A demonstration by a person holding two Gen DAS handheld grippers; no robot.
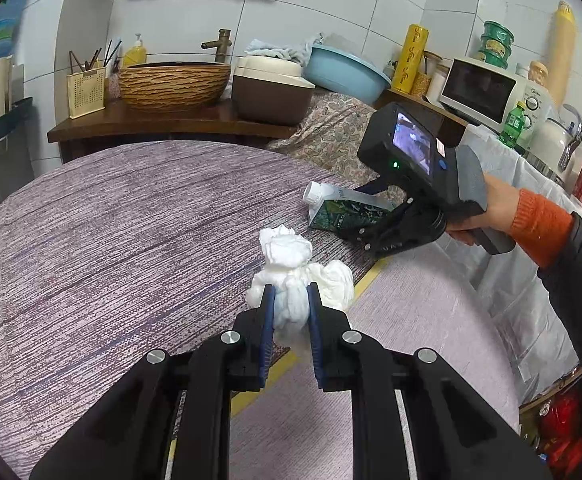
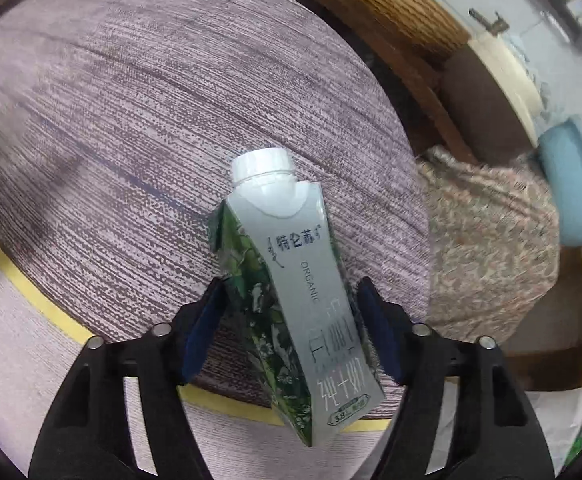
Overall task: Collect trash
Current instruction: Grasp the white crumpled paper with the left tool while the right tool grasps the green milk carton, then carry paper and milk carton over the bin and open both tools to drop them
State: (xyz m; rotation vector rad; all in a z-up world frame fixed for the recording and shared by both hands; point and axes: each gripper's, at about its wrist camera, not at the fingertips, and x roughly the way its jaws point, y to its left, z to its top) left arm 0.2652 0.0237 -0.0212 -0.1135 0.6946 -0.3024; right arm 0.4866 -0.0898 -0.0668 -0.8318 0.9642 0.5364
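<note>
A round table [image 1: 111, 220] under a purple woven cloth filled both views. Near its edge lay a milk carton [image 2: 291, 300], white cap pointing away from the right gripper [image 2: 291, 320], which straddled its lower body. The blue left pad touched the carton's green side; the other pad stood just clear of the grey face, so the jaws were not yet gripping. The left gripper [image 1: 291, 304] was narrowed on a crumpled white tissue [image 1: 295, 276], pinched between its blue pads.

Only the left view showed the hand [image 1: 479, 208] in an orange cuff holding the right gripper, plus the sink, microwave and shelf behind. Only the right view showed the carton's printed face.
</note>
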